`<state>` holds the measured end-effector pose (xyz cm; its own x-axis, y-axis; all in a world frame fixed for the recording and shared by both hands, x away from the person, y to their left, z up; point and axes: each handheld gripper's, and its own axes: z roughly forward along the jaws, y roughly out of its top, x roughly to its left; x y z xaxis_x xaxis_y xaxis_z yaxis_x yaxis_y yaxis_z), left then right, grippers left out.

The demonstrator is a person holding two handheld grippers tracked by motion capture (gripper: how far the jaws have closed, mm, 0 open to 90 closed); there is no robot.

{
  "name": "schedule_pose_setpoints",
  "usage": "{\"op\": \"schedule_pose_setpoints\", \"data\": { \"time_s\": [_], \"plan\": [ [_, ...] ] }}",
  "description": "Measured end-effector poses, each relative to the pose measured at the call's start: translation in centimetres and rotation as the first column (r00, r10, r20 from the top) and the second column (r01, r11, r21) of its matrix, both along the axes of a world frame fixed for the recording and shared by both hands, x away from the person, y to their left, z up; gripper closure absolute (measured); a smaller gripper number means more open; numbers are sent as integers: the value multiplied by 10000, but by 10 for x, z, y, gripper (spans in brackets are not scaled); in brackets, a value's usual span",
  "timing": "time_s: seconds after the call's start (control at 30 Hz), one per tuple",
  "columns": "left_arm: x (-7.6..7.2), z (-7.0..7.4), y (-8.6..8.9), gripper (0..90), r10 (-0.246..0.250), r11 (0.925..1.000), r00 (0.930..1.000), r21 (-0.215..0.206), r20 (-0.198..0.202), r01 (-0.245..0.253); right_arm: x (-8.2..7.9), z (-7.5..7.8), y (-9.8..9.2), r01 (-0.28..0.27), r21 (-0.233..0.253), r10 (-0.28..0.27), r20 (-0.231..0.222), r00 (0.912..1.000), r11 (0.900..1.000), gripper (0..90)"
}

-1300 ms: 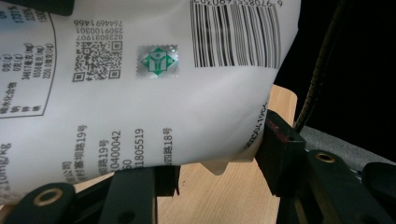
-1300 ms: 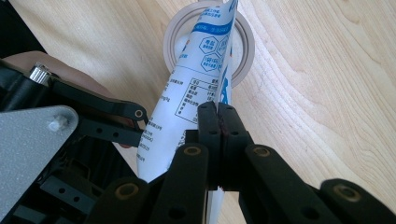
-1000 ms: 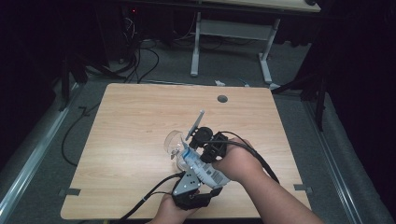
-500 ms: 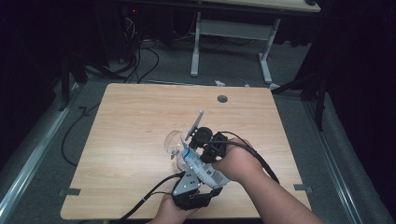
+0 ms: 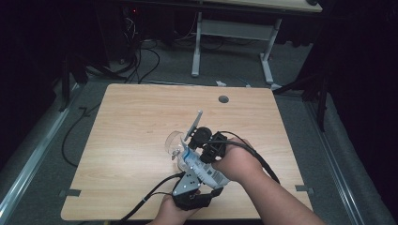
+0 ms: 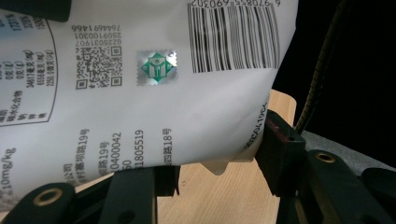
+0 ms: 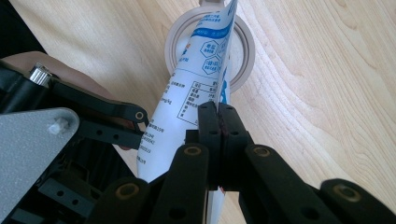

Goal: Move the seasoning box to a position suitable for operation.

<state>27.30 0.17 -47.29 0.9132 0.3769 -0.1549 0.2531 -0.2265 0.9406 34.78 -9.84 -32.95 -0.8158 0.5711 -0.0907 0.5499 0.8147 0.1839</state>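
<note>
A white pouch [image 5: 206,169] with blue print and a barcode is held tilted above the wooden table [image 5: 141,117]. Its upper end points into a clear round cup [image 5: 172,140] standing on the table. My left gripper [image 5: 199,174] holds the pouch's lower end; in the left gripper view the pouch [image 6: 140,93] sits between the two jaws of that gripper [image 6: 215,163]. My right gripper [image 7: 218,122] is shut on the pouch's thin edge [image 7: 187,107], just above the cup [image 7: 245,51]. In the high view the right gripper [image 5: 197,149] is beside the cup's rim.
A round cable hole [image 5: 223,99] sits in the table's far side. Cables [image 5: 150,199] trail from the grippers over the near edge. A second desk's white legs [image 5: 197,47] stand beyond the table, with floor cables [image 5: 141,51] at the far left.
</note>
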Motion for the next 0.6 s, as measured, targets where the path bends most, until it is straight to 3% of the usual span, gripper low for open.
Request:
{"op": "schedule_pose_setpoints", "data": {
  "time_s": [0.6],
  "plan": [
    [0, 1, 1, 551, 0, 10000, 10000, -5, 89, 0, -1, 1, 0, -58, 19, 57, 35, 10000, 10000, 900]
  ]
}}
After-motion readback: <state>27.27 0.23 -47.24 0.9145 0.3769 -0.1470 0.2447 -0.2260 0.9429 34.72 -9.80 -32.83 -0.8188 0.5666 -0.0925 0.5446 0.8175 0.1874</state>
